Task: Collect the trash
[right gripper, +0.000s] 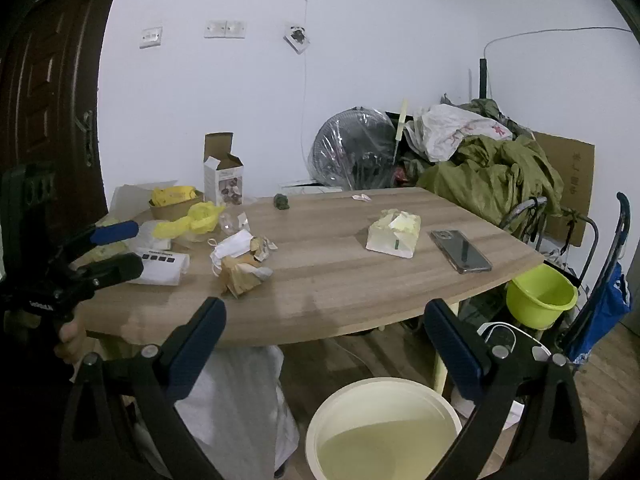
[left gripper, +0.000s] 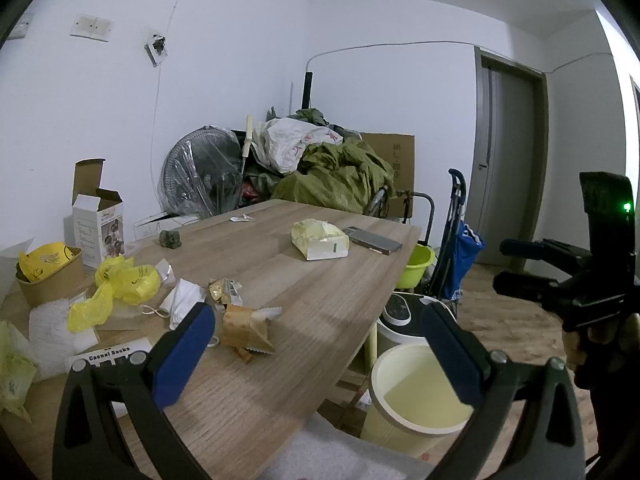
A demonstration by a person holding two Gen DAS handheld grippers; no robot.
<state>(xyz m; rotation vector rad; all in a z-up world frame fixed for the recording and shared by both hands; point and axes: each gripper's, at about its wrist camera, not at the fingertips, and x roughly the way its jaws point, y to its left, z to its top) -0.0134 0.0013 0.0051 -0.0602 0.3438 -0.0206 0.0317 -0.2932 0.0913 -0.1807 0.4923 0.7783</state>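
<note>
Presently, the left gripper (left gripper: pixel 318 350) stands with its blue-padded fingers (left gripper: pixel 188 354) wide apart and empty above the near edge of the wooden table (left gripper: pixel 320 280). A crumpled brown paper wrapper (left gripper: pixel 246 330) lies on the table just beyond the left fingertip, touching a gold foil wrapper (left gripper: pixel 224 290) and a white face mask (left gripper: pixel 182 306) behind it. Crumpled yellow plastic bags (left gripper: pixel 116 284) sit further left of that finger. The pale cream round waste bin (left gripper: pixel 416 396) stands on the floor beneath the right finger, off the table's edge.

The right gripper (right gripper: pixel 326 338) is likewise spread and empty, held over the bin (right gripper: pixel 380 428), which sits low between its fingers. A tissue pack (right gripper: pixel 394 234) and a phone (right gripper: pixel 460 250) lie on the table well beyond the fingertips.
</note>
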